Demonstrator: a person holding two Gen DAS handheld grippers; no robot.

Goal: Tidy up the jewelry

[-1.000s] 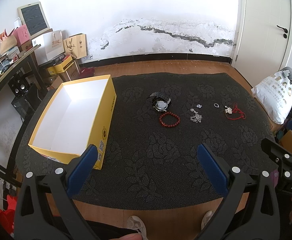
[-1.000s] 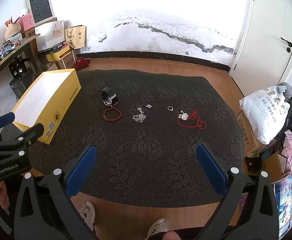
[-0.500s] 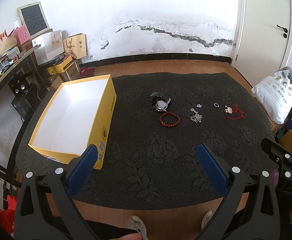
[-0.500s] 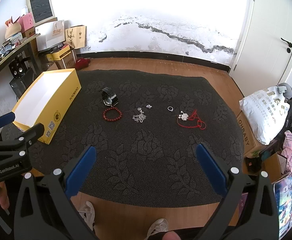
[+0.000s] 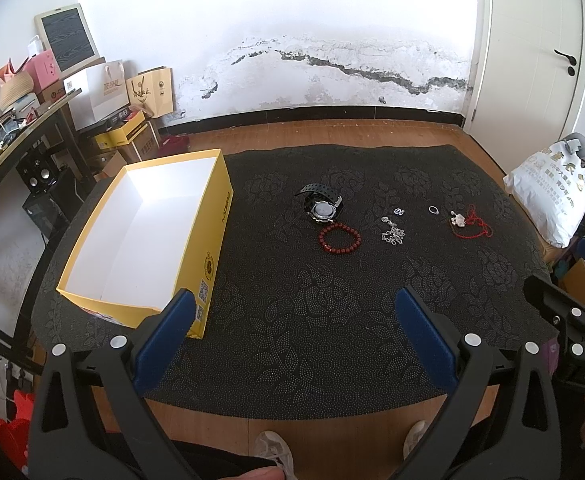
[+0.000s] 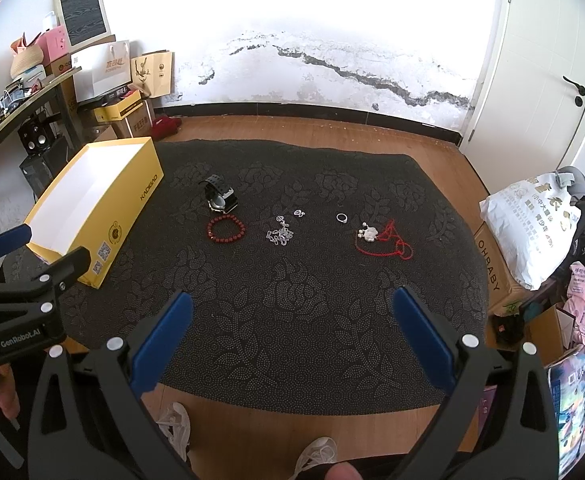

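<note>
Both hand-held grippers hover side by side above the near edge of a tabletop covered by a dark floral mat (image 5: 332,320), pointing forward over it. The left hand-held gripper (image 5: 292,316) has its blue-padded fingers (image 5: 164,340) spread wide, with nothing between them. The right hand-held gripper (image 6: 292,316) is equally wide and also holds nothing. Neither touches the mat or any jewelry.

The jewelry lies in a loose row across the middle of the mat, well apart from both hand-held grippers. From left to right: a black wristwatch (image 5: 322,206), a red bead bracelet (image 5: 339,237) just in front of it, a tangled silver chain (image 5: 392,234), a small silver piece (image 5: 399,211) behind the chain, a silver ring (image 5: 433,210), and a red cord necklace with a pale pendant (image 5: 470,224). An open yellow box (image 5: 216,240) with a bare white interior sits at the mat's left end.

The left wrist view looks straight into the box and shows the right hand-held gripper's black frame at its right edge. The right wrist view shows the left hand-held gripper from the side at its left edge, with fingers of the person's hand (image 6: 6,392) curled around its grip. It also shows a cardboard carton (image 6: 492,264) beside the tabletop at right. White shoes (image 5: 272,452) show on the wooden floor below.
</note>
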